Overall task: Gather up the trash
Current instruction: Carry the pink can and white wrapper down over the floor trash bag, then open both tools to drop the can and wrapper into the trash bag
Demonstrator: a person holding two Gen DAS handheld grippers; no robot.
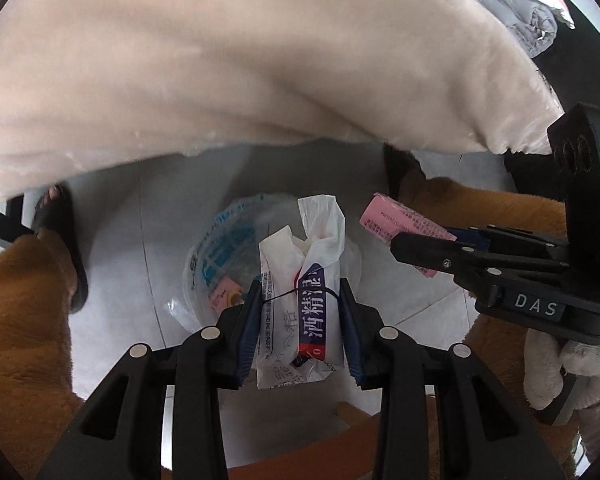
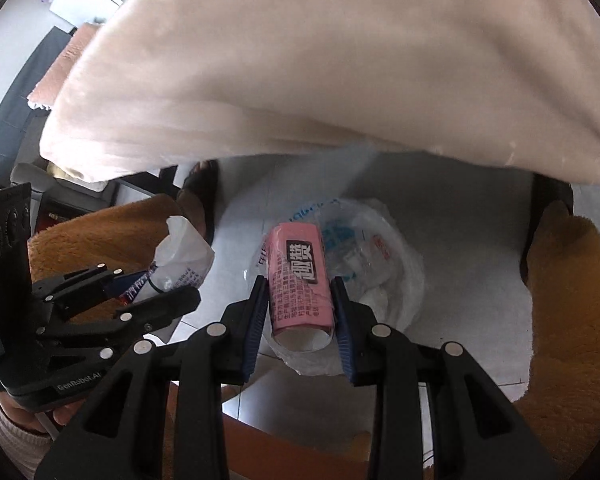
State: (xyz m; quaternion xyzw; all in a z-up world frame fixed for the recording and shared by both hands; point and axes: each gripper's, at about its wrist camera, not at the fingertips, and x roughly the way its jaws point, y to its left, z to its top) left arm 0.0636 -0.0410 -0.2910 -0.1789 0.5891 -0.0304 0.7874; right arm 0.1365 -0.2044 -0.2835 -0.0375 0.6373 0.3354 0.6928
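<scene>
On the left, the left gripper (image 1: 300, 312) pinches a crumpled white wrapper (image 1: 300, 280) with blue and red print, its blue pads pressed against both sides. Directly below it on the grey tiled floor (image 1: 120, 240) sits a clear plastic trash bag (image 1: 220, 240) with blue lettering, mouth open, scraps already inside. To the right, the right gripper (image 2: 300, 312) is clamped on a pink paper tube (image 2: 300, 276) with black print, held above the same bag. A cream blanket (image 1: 220, 60) hangs over the top of both views. Orange fleece-covered legs (image 1: 24, 320) flank the bag, and a sandalled foot (image 1: 56, 220) stands near its left side.
</scene>
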